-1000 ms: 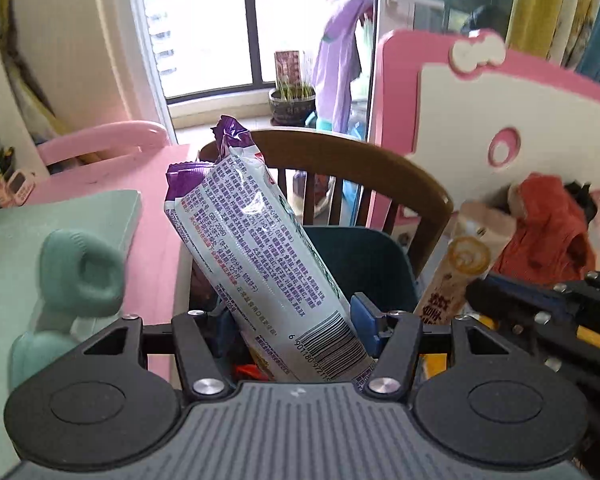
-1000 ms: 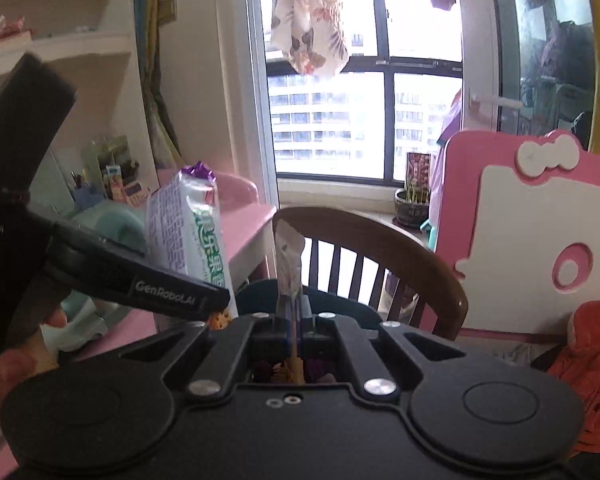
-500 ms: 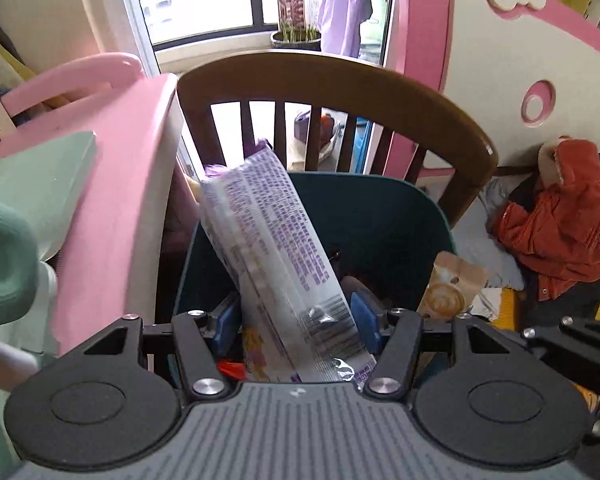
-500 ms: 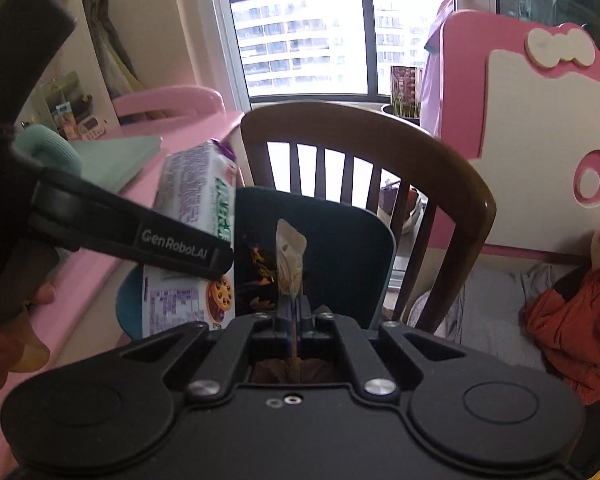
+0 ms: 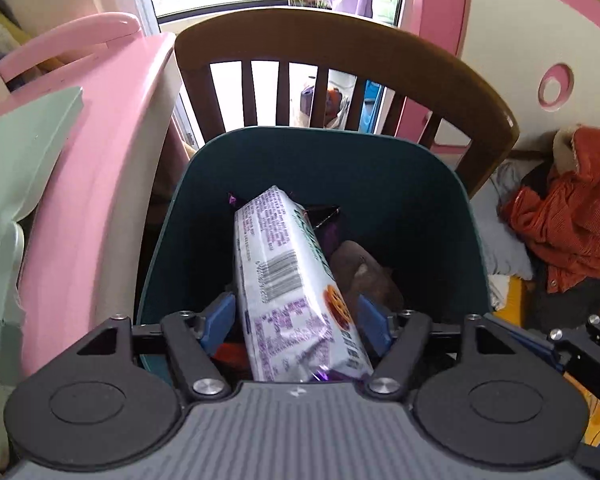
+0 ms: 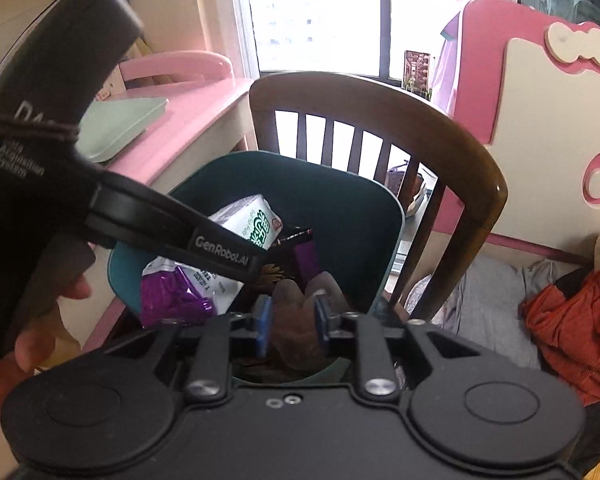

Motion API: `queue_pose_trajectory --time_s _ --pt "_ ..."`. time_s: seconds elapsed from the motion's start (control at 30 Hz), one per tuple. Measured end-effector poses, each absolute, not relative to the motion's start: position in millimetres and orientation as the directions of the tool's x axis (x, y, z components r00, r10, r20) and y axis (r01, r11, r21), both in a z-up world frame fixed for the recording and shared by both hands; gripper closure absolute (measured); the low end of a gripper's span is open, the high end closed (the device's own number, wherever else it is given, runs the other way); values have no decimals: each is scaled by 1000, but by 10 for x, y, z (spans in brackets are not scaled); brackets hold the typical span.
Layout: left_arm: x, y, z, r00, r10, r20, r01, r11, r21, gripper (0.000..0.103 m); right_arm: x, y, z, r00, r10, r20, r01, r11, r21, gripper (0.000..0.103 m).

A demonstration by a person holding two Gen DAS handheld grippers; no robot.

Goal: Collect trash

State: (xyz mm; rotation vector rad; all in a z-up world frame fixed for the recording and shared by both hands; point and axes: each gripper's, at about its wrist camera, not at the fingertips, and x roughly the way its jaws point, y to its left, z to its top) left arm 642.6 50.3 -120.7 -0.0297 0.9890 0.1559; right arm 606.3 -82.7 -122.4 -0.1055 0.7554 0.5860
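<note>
A white and purple biscuit packet (image 5: 288,280) lies tilted inside the dark teal bin (image 5: 324,160). My left gripper (image 5: 296,320) is open, its blue pads apart on either side of the packet's near end. In the right wrist view the packet (image 6: 220,256) lies in the bin (image 6: 384,216) under the left gripper's arm. My right gripper (image 6: 290,324) is open over the bin, with a crumpled brown wrapper (image 6: 296,300) lying loose between its pads. The wrapper (image 5: 360,272) also shows in the left wrist view, beside the packet.
A brown wooden chair back (image 5: 340,48) stands right behind the bin. A pink desk (image 5: 100,152) with a green pad (image 5: 24,140) runs along the left. An orange jacket (image 5: 564,216) lies on the right, before a pink and white panel (image 5: 540,40).
Both grippers have tipped down over the bin and opened. The biscuit packet dropped from the left gripper into the bin. The right gripper let go of its thin wrapper.
</note>
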Motion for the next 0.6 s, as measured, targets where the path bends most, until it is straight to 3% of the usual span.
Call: queue_pose_trajectory --time_s 0.17,0.6 --pt "6212 499 -1084 567 106 -817 -142 989 30 29 5952 -892 -1091 588 474 -655 -534 836 126 66" --pt "5363 540 -375 696 111 -709 -127 991 30 29 5440 -1119 -507 645 504 -574 -521 840 151 49"
